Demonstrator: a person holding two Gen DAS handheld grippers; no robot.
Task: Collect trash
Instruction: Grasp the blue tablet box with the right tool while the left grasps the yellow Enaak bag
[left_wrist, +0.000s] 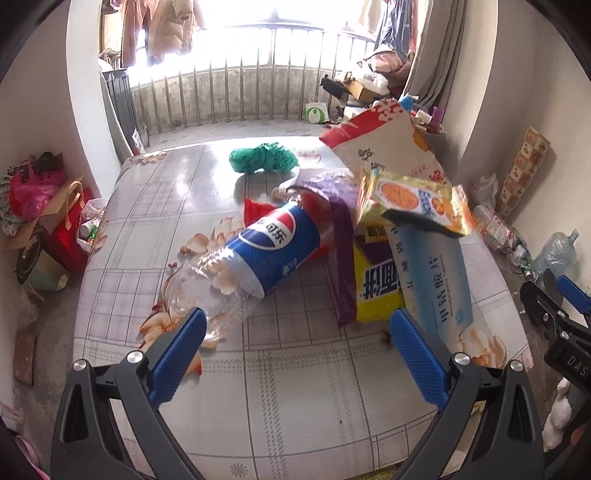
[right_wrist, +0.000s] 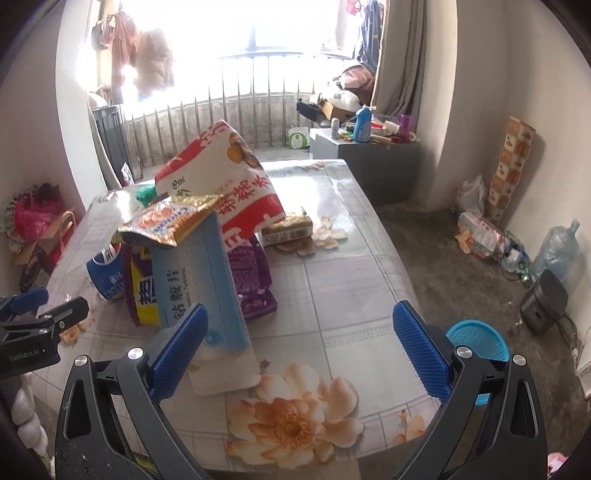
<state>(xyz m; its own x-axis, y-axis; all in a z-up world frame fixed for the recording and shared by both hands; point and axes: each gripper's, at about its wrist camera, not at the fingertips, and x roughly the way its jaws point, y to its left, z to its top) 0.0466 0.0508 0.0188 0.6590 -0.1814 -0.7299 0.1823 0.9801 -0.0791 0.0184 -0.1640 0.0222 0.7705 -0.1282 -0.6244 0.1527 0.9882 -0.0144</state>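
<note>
Both wrist cams sit low over the counter (left_wrist: 280, 387), facing the balcony railing (right_wrist: 236, 107); both share the near trash pile.

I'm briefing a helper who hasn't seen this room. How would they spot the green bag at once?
Start at the floral-print table before the balcony railing. Beyond the pile of wrappers and the Pepsi bottle, near the table's far edge, lies the crumpled green bag. It sits alone and is the only green item there.
</note>
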